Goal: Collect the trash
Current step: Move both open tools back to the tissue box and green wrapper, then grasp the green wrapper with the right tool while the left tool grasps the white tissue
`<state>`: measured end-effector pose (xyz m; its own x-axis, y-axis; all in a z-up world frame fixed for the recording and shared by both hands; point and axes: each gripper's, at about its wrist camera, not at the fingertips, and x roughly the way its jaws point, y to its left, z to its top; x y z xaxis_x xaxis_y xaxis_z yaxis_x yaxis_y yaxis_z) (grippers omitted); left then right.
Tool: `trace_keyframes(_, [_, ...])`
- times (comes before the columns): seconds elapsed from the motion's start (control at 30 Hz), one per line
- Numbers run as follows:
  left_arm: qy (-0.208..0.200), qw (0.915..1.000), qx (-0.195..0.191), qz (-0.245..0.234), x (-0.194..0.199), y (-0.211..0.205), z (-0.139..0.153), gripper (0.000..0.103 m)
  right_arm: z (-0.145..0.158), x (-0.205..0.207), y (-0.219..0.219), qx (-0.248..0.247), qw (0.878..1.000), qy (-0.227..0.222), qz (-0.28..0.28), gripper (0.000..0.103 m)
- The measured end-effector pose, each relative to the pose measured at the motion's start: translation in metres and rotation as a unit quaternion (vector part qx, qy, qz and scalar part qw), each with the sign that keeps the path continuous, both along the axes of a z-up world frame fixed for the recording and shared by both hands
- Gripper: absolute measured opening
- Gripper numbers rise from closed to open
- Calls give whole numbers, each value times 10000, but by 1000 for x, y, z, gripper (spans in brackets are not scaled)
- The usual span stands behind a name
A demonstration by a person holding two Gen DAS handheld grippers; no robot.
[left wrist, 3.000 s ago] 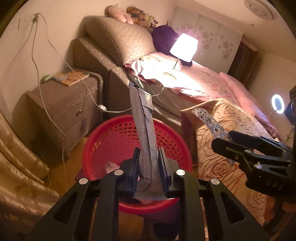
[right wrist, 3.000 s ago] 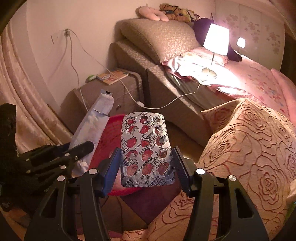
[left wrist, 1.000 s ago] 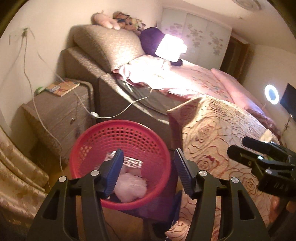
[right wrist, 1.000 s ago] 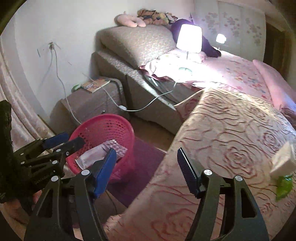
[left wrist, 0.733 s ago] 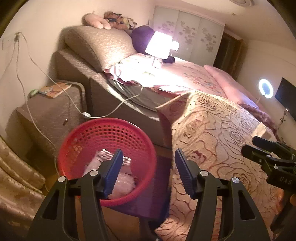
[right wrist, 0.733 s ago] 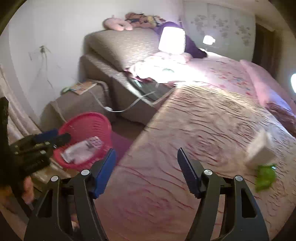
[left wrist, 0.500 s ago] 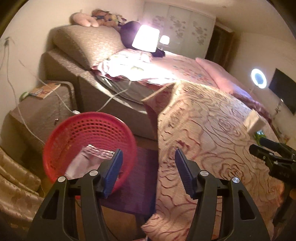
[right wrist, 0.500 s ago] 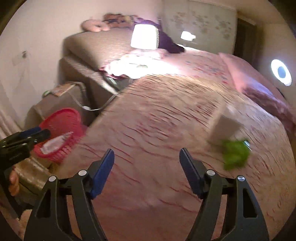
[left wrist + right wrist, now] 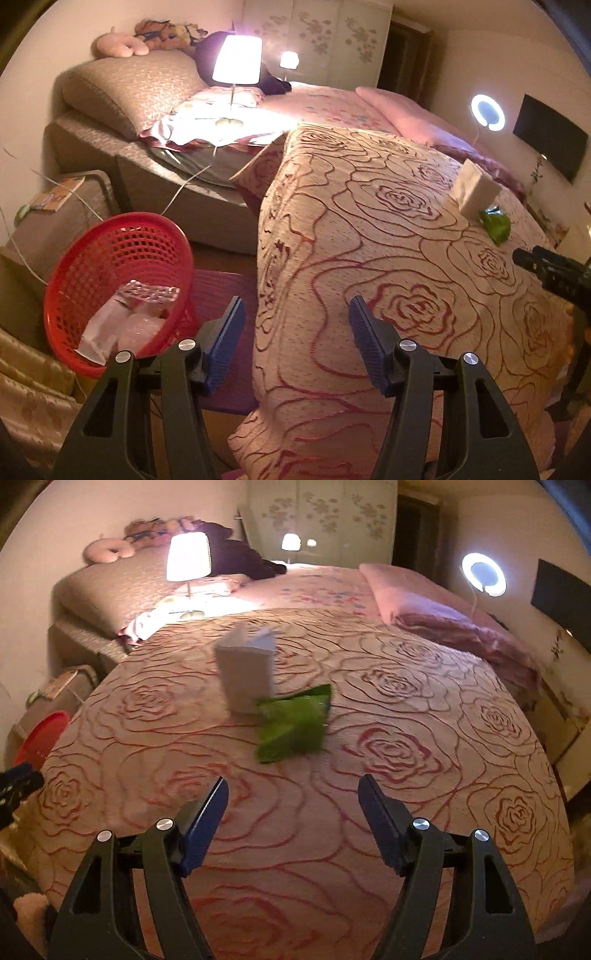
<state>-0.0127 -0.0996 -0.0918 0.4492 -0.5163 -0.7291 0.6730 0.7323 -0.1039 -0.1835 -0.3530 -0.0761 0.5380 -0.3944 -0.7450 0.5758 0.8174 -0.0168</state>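
A green wrapper (image 9: 293,723) lies on the rose-patterned bedspread (image 9: 406,775), touching a white carton (image 9: 245,672) that stands just behind it. My right gripper (image 9: 291,808) is open and empty, a short way in front of the wrapper. My left gripper (image 9: 295,332) is open and empty over the bed's near corner. The red basket (image 9: 92,251) on the floor to its left holds a blister pack (image 9: 153,291) and white wrappers (image 9: 107,328). The wrapper (image 9: 496,225) and carton (image 9: 476,188) also show far right in the left wrist view, with the right gripper's tip (image 9: 532,260) near them.
A lit lamp (image 9: 236,61) stands on the bed by the headboard, with a cable trailing down. A nightstand (image 9: 59,206) with a book is behind the basket. A ring light (image 9: 482,574) glows at the right wall. Curtains (image 9: 26,387) hang at the far left.
Both grippers let go of their trash into the basket and now stand open and empty. Both swung right over the bed; the right one has closed in on the green wrapper and carton.
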Motion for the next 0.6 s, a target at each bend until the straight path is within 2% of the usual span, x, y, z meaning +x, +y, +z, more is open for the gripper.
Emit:
trace_keyframes(0.07, [-1,10000,1,-25,-2,-2,0,57,-3,3,-7,21,10000,38,-33,77])
trace_keyframes(0.33, [19,10000,-15,-82,-5,-6,-1,57,-3,30,-29,156,9998,131,28,81])
trace_keyframes(0.53, [10,9999,-13,-116,-7,-7,0,57,-6,55,-35,86,9997,218,75,81])
trace_keyframes(0.6, [7,9999,-15,-118,-7,-8,0,57,-8,58,-37,48,9995,307,12,72])
